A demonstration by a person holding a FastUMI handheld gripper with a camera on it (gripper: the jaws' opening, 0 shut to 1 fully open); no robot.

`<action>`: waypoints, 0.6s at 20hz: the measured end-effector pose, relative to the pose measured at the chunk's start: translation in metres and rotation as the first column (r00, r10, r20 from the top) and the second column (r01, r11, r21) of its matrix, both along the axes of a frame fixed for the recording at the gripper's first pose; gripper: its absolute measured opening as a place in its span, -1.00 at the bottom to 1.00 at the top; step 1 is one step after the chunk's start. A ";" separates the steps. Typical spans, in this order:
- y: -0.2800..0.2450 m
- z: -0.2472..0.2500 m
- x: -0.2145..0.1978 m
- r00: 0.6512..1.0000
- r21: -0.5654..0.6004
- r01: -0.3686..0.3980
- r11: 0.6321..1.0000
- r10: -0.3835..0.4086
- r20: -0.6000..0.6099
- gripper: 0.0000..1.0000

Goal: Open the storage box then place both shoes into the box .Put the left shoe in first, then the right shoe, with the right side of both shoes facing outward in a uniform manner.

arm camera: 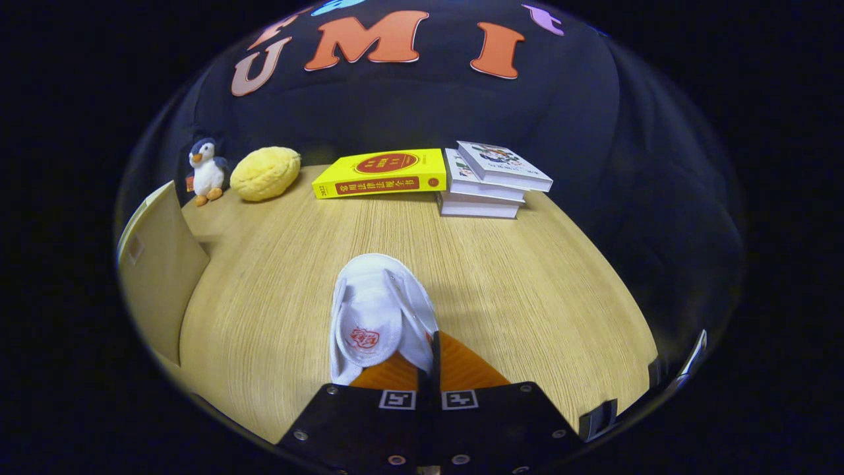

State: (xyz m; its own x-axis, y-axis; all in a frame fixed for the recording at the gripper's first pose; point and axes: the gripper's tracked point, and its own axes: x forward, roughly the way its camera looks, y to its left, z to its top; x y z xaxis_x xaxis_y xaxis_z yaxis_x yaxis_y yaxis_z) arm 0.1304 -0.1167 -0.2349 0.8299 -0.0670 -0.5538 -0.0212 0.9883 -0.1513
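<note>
Gripper (428, 369) fingers nearly closed, pinching white shoe's (379, 316) edge above wooden table (527, 284).

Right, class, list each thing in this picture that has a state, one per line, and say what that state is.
Gripper: fingers closed on the shoe's side wall.
White shoe: held, toe pointing away, opening up.
Storage box: off to the left; open or closed cannot be told.
Yellow book: lying flat, closed.
White books: stacked, closed.
Penguin toy: upright.
Yellow cushion: resting on the table.
</note>
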 end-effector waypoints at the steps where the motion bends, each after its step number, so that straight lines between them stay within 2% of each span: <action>1: 0.004 0.011 0.001 1.000 0.014 0.006 1.000 -0.006 0.013 -1.00; 7: 0.053 0.074 -0.009 0.999 0.074 0.043 0.996 -0.044 0.020 -1.00; 12: 0.132 0.117 -0.028 0.999 0.154 0.044 0.987 -0.047 0.017 -1.00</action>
